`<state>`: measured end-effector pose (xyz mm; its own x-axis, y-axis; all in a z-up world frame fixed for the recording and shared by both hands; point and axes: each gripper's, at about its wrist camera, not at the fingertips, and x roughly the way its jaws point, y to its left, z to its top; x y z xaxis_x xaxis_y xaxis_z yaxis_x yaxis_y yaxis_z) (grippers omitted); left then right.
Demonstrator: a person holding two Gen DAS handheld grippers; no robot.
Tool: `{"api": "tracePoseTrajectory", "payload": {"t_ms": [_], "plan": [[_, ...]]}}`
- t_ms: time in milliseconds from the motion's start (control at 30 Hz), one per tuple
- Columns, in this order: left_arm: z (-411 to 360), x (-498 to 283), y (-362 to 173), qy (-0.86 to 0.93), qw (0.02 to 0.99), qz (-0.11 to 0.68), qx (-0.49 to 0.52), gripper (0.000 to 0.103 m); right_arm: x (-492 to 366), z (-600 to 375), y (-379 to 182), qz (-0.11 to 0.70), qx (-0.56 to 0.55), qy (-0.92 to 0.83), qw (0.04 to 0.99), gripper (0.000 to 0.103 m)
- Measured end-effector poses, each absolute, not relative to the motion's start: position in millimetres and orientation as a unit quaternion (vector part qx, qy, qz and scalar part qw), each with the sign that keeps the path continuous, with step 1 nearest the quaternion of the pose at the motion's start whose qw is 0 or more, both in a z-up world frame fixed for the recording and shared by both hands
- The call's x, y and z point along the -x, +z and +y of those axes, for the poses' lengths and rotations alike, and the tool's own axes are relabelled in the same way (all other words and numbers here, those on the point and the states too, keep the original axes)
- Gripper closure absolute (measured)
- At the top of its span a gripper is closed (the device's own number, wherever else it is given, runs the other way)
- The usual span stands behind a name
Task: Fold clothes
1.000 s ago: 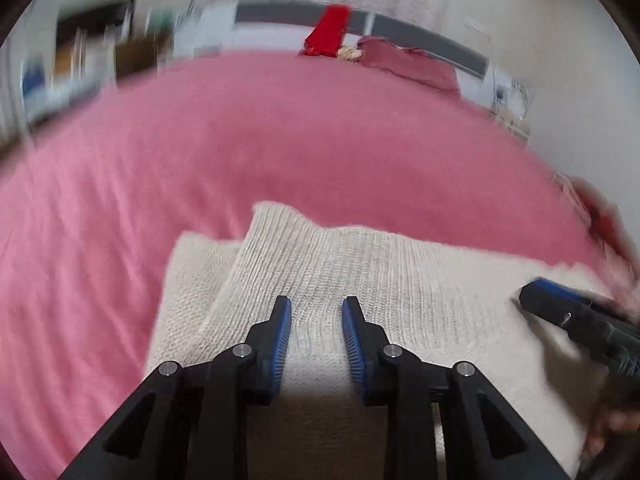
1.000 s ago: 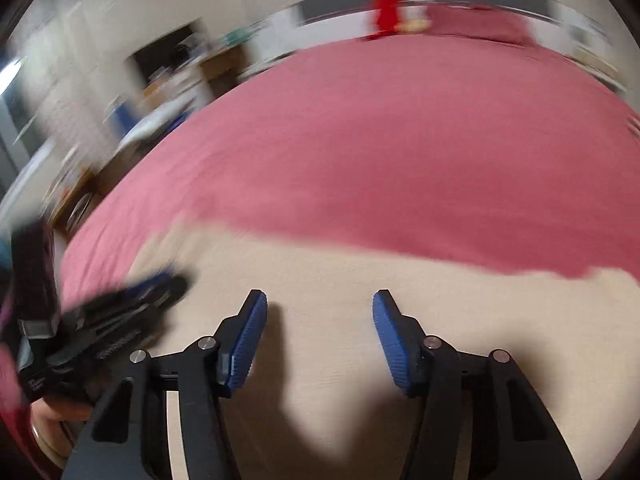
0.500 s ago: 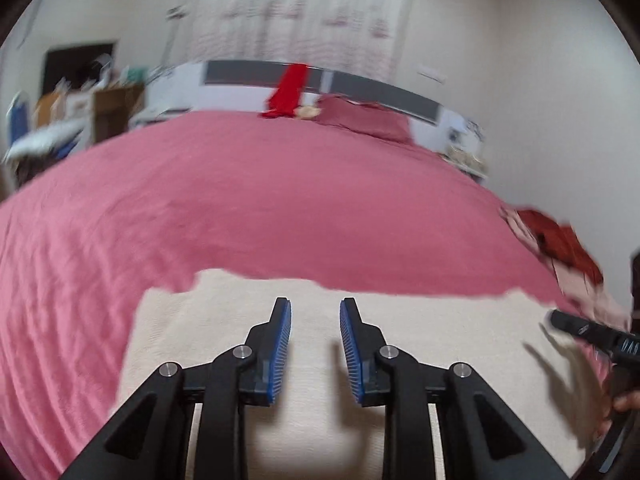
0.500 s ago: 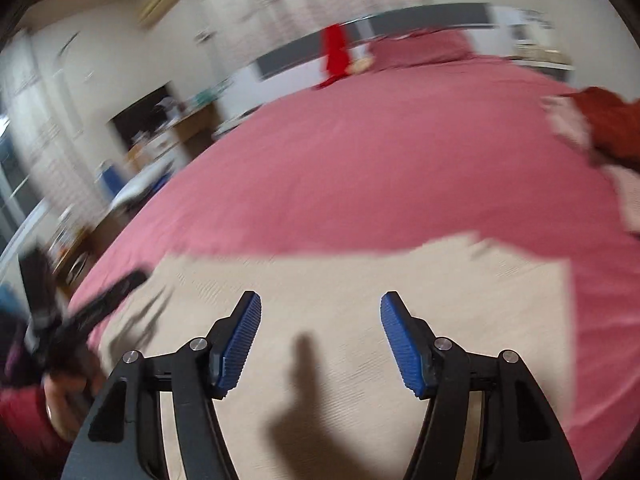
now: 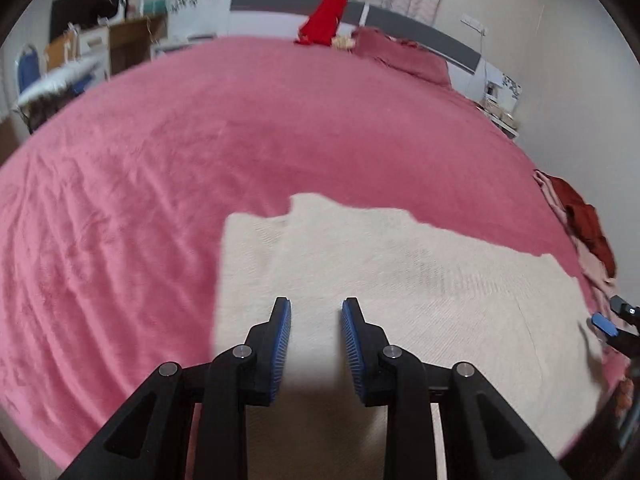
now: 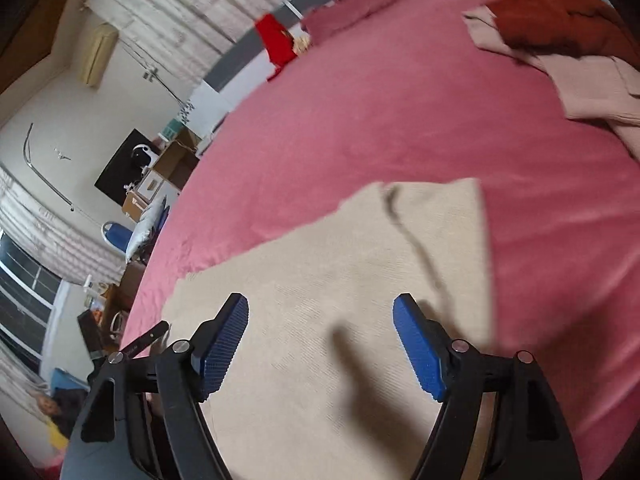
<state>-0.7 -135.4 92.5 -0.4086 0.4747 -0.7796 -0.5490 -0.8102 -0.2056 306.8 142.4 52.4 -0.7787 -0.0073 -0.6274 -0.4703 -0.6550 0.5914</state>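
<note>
Bed (image 5: 240, 152) covered by a pink blanket. A cream knitted garment (image 5: 400, 280) is laid flat at the near edge; rust and pale pink clothes (image 6: 560, 40) are piled far right; a pillow (image 5: 404, 60) is placed far.

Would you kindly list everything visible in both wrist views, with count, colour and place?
knit garment: one, cream, folded flat on the near part of the bed.
bed cover: one, pink, over the whole bed.
clothes pile: one heap, rust red and pale pink, at the bed's right edge.
pillow: one, dark pink, at the headboard.
red cloth: one, hanging over the headboard.
cardboard boxes: a few, brown, beyond the bed on the left.
left gripper: black, blue fingers, open, above the garment.
right gripper: black, blue fingers, open wide, above the garment.
</note>
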Motion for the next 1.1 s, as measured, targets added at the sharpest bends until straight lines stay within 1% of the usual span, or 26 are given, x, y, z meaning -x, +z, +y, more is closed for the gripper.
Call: {"api": "tracePoseTrajectory", "payload": {"t_ms": [133,233,400,467,500,533,600,667,800,867,1100], "plan": [[-161.1,30.8,88.7,0.826,0.304,0.049,0.472,0.076,-332.6,174.3,45.7,0.423,0.331,0.830,0.149,0.026],[-171.5,44.5,81.0,0.812,0.317,0.017,0.489,0.076,-337.0,205.6,27.8,0.458,0.366,0.795,0.154,0.026],[-186.4,65.3,68.1,0.783,0.341,-0.045,0.518,0.076,-331.5,220.6,-4.6,0.512,0.383,0.760,0.118,0.027],[-192.4,73.6,62.9,0.771,0.350,-0.069,0.528,0.076,-321.6,219.0,-11.5,0.516,0.387,0.758,0.095,0.031],[-195.4,77.7,60.3,0.764,0.354,-0.081,0.533,0.076,-316.6,218.2,-14.9,0.518,0.388,0.757,0.083,0.034],[-196.9,80.6,59.1,0.758,0.361,-0.086,0.536,0.076,-311.7,217.4,-18.4,0.520,0.390,0.756,0.071,0.041],[-196.7,83.0,56.8,0.743,0.380,-0.085,0.544,0.076,-301.0,217.9,-25.2,0.538,0.388,0.748,0.034,0.047],[-195.7,82.9,56.2,0.729,0.396,-0.085,0.552,0.076,-291.7,214.5,-32.9,0.533,0.403,0.743,0.025,0.047],[-187.8,82.9,49.1,0.682,0.437,-0.117,0.575,0.076,-291.3,215.4,-40.6,0.537,0.407,0.738,0.016,0.047],[-183.6,82.2,47.1,0.677,0.438,-0.115,0.580,0.076,-293.0,216.5,-43.0,0.538,0.409,0.738,0.016,0.048],[-192.7,88.1,38.9,0.648,0.440,-0.183,0.594,0.075,-288.0,218.6,-48.4,0.536,0.411,0.737,0.018,0.048]]}}
